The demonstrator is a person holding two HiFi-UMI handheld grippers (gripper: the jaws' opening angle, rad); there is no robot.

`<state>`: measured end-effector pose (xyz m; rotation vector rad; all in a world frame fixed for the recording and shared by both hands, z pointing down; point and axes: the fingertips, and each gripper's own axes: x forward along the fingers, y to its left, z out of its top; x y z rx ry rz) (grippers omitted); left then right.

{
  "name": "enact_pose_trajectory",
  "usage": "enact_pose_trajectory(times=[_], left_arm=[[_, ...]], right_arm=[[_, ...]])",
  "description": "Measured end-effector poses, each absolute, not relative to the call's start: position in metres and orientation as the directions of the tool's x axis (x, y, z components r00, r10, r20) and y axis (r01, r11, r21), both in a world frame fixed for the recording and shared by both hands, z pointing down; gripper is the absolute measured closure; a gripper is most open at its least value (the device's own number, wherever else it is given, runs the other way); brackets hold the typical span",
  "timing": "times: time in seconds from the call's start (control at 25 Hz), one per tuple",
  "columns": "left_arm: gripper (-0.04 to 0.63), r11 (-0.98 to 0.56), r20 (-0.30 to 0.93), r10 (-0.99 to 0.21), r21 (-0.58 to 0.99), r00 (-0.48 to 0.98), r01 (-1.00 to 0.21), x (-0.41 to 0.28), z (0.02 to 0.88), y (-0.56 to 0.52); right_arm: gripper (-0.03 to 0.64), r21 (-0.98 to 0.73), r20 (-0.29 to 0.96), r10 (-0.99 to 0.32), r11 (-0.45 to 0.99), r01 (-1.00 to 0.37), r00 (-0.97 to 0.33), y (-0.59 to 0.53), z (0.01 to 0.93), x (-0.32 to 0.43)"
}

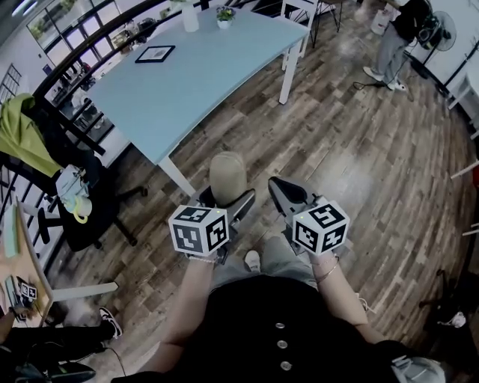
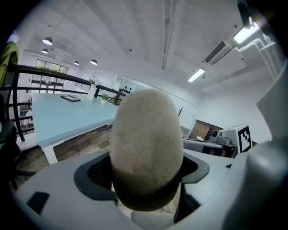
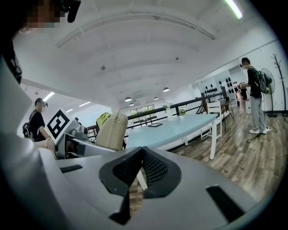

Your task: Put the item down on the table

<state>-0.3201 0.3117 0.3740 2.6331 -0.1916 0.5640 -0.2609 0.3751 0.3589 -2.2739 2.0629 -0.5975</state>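
Observation:
A beige, egg-shaped item (image 1: 227, 176) stands upright between the jaws of my left gripper (image 1: 224, 200), which is shut on it. In the left gripper view the item (image 2: 146, 148) fills the middle and hides most of what lies ahead. It also shows from the side in the right gripper view, as the beige item (image 3: 111, 131) at left. My right gripper (image 1: 283, 191) is shut with nothing in it, its pads (image 3: 143, 167) pressed together. Both grippers hang over the wooden floor, short of the near corner of the light blue table (image 1: 187, 82).
On the table lie a dark framed tablet (image 1: 155, 53), a white vase (image 1: 190, 16) and a small potted plant (image 1: 224, 15). A black office chair (image 1: 71, 187) with a green jacket stands at left. A person (image 1: 397, 37) stands at the far right beside a fan (image 1: 438, 31).

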Motion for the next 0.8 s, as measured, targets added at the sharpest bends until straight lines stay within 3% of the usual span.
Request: enact_pose_trajectory(times=[0.44,0.8], left_arm=[[0.186,-0.858,0.462,-0.071,0.423,0.884,-0.29,-0.297,0.404,0.266],[0.186,-0.842,0.444,-0.131,0.421,0.886,-0.336,-0.232,0.397,0.201]], right_arm=[[0.611,-0.302,0.314,-0.95,-0.094,-0.949,-0.005,0.326,0.388,-0.222],[0.611,-0.324,0.301,-0.95,-0.017,-0.946,-0.086,0.261,0.386,-0.153]])
